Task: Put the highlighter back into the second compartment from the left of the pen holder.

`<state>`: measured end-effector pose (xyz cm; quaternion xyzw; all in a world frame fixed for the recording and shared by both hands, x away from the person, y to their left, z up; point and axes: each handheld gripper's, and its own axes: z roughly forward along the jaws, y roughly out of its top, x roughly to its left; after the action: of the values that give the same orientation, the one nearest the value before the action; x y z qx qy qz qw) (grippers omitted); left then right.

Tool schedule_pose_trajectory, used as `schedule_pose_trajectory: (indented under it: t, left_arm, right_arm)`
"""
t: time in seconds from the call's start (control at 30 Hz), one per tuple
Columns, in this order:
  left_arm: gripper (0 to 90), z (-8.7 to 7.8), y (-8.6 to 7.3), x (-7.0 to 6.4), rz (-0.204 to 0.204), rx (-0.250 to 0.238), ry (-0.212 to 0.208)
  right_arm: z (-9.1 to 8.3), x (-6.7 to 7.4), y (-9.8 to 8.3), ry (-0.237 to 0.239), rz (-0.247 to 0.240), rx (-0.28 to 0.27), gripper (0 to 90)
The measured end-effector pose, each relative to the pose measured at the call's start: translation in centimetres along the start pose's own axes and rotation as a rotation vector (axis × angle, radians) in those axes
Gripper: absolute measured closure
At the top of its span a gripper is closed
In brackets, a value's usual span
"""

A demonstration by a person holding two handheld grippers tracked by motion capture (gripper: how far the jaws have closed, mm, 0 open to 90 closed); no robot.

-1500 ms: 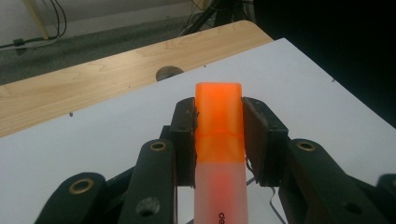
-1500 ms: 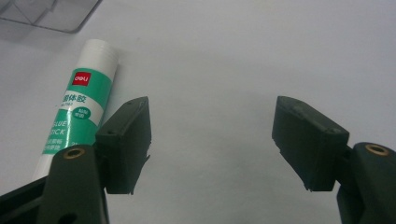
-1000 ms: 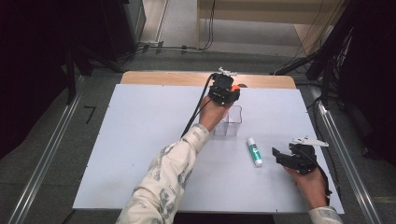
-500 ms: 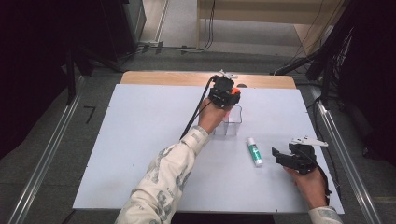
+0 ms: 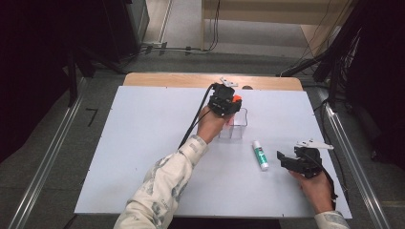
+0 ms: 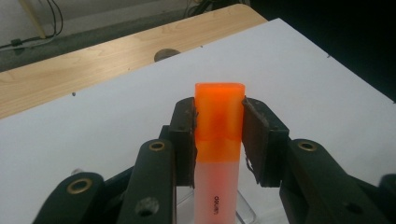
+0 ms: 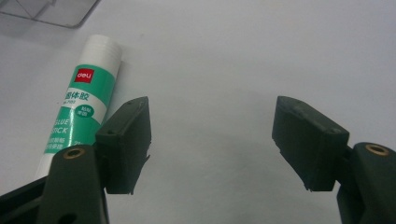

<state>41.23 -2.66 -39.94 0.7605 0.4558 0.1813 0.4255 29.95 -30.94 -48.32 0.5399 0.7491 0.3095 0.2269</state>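
1. My left gripper (image 6: pixel 218 140) is clamped on an orange highlighter (image 6: pixel 218 154), pads (image 6: pixel 183 135) pressing its cap from both sides, the marker's long axis standing upright.

2. Seen from above, the highlighter (image 5: pixel 235 99) hangs at the far rim of the clear plastic box (image 5: pixel 234 128), which sits directly below it; I judge a straight descent the move to come.

3. My right gripper (image 7: pixel 212 140) rests on the white table (image 5: pixel 143 143) with jaws wide apart, holding nothing.

4. A glue stick (image 7: pixel 77 107) lies flat just beside its near jaw, long axis pointing toward the box, closest to my right hand (image 5: pixel 317 188).
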Motion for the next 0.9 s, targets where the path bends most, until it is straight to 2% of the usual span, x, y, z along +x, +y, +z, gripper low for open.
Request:
schedule_pose_trajectory:
  t: [0.5, 0.67, 0.9]
  left_arm:
    - [63.8, -0.8, -1.2, 0.0, 0.005, -0.005, 0.002]
    - [60.0, -1.3, -1.5, -0.1, 0.003, -0.020, 0.003]
    - [53.1, -2.5, -2.3, 0.2, -0.002, -0.043, -0.016]
  right_arm:
    - [0.0, 0.1, 0.0, 0.000, -0.003, 0.003, 27.0]
    - [0.0, 0.1, 0.0, -0.002, -0.001, 0.004, 27.0]
    - [0.0, 0.1, 0.0, -0.004, 0.000, 0.004, 27.0]
